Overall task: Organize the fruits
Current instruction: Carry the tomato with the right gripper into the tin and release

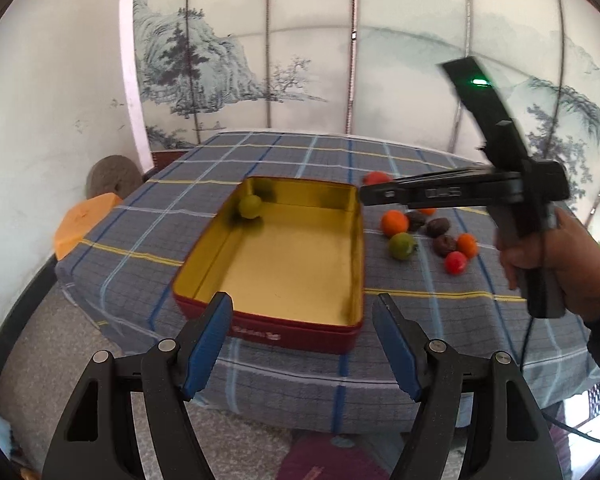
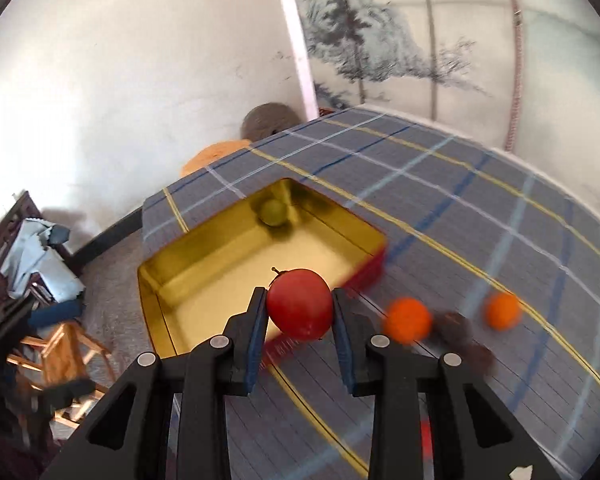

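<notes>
A red tin (image 1: pixel 300 330) with a gold inside lies on the checked tablecloth (image 1: pixel 440 320), and one green fruit (image 1: pixel 250 207) sits in its far left corner. My left gripper (image 1: pixel 304 336) hangs open and empty at the tin's near wall. My right gripper (image 2: pixel 300 312) is shut on a red fruit (image 2: pixel 300 304), held above the tin's (image 2: pixel 220 280) right edge. In the left wrist view a hand (image 1: pixel 540 264) holds that gripper (image 1: pixel 366 194) over the tin's far right corner. Right of the tin lie loose fruits: orange (image 1: pixel 395 223), green (image 1: pixel 402 246), dark brown (image 1: pixel 438 227) and red (image 1: pixel 456 262).
A painted folding screen (image 1: pixel 300 60) stands behind the table. Off the table's left side are an orange block (image 1: pixel 84 224) and a grey round thing (image 1: pixel 112 178). A wooden chair (image 2: pixel 60 360) and cluttered furniture (image 2: pixel 28 256) stand on the floor at the left.
</notes>
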`<state>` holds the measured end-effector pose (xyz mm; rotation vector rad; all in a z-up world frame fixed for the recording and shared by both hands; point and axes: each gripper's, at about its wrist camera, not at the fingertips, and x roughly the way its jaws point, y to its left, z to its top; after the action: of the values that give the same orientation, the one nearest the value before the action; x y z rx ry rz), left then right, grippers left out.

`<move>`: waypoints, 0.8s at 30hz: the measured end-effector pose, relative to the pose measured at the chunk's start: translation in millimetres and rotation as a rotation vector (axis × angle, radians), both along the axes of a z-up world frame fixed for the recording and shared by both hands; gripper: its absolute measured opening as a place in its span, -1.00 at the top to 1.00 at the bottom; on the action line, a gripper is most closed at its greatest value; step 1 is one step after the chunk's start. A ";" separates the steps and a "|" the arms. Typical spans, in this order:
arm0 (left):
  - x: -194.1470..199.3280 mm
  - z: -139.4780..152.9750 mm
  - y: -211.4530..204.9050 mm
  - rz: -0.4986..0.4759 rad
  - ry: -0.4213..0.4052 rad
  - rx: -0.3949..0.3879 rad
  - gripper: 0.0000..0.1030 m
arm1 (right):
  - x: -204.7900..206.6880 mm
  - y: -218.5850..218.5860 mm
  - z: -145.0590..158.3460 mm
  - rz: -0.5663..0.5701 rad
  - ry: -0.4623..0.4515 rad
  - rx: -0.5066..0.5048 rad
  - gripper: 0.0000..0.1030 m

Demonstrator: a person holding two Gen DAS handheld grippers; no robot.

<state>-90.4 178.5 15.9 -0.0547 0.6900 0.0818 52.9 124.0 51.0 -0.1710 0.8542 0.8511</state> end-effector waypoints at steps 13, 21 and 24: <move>3.9 -19.0 43.6 0.118 0.083 0.023 -0.41 | 56.6 88.4 -46.3 -0.013 0.093 -0.169 0.43; 4.0 -28.6 49.4 0.132 0.113 0.033 -0.41 | 75.7 110.4 -52.2 -0.053 0.101 -0.168 0.42; 4.9 -30.4 50.0 0.132 0.124 0.030 -0.41 | 76.4 118.3 -51.1 -0.064 0.085 -0.169 0.38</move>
<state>-85.5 228.4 -14.4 -0.0671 0.8081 0.2235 129.4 242.3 -0.1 -0.2549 1.0071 0.7304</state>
